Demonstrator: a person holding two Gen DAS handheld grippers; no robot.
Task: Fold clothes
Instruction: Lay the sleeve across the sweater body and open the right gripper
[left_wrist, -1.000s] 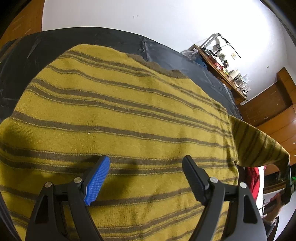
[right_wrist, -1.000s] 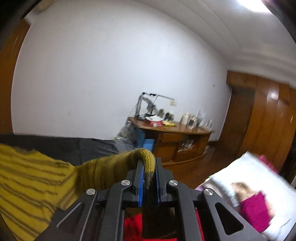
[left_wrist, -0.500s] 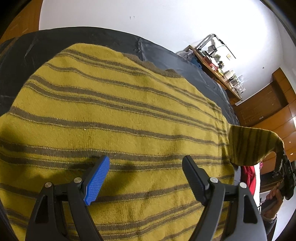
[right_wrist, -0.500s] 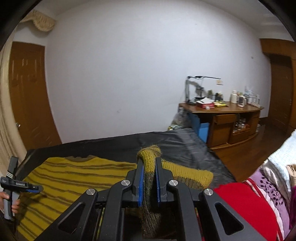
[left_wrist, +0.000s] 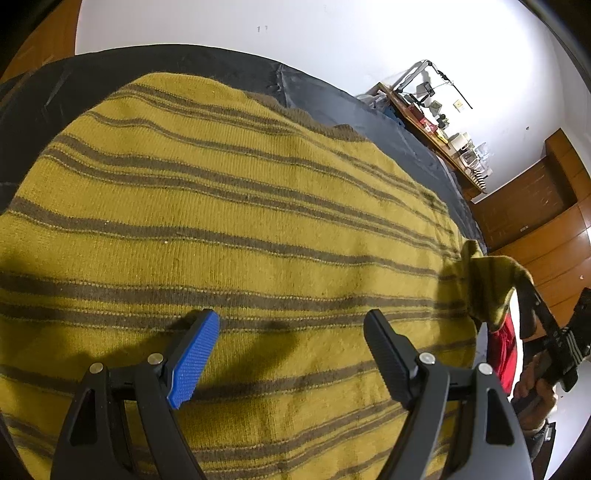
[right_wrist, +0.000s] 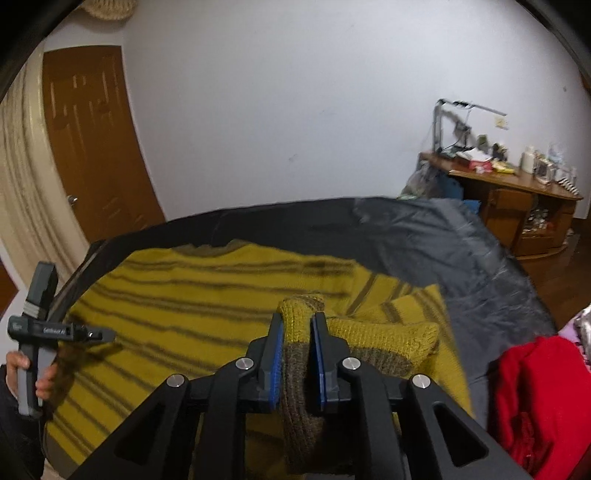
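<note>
A mustard-yellow sweater (left_wrist: 229, 206) with brown stripes lies spread flat on a dark grey bed cover (left_wrist: 317, 99). My left gripper (left_wrist: 291, 328) hovers open just above the sweater's body, nothing between its fingers. My right gripper (right_wrist: 297, 332) is shut on the sleeve cuff (right_wrist: 301, 314), yellow with a brown ribbed end, and holds it over the sweater's right side (right_wrist: 399, 332). In the left wrist view the lifted sleeve (left_wrist: 487, 284) hangs at the sweater's right edge, the right gripper (left_wrist: 532, 295) holding it there. The left gripper (right_wrist: 92, 334) shows at the left of the right wrist view.
A red garment (right_wrist: 535, 398) lies on the bed to the right of the sweater. A wooden desk (right_wrist: 517, 199) with clutter stands against the white wall beyond the bed. A brown door (right_wrist: 96, 147) is at far left. Bare grey cover (right_wrist: 443, 243) lies beyond the sweater.
My right gripper has swung left and inward with the sleeve cuff, bringing the sleeve from stretched out off the bed to over the sweater's right side. The left gripper has stayed open above the body.
</note>
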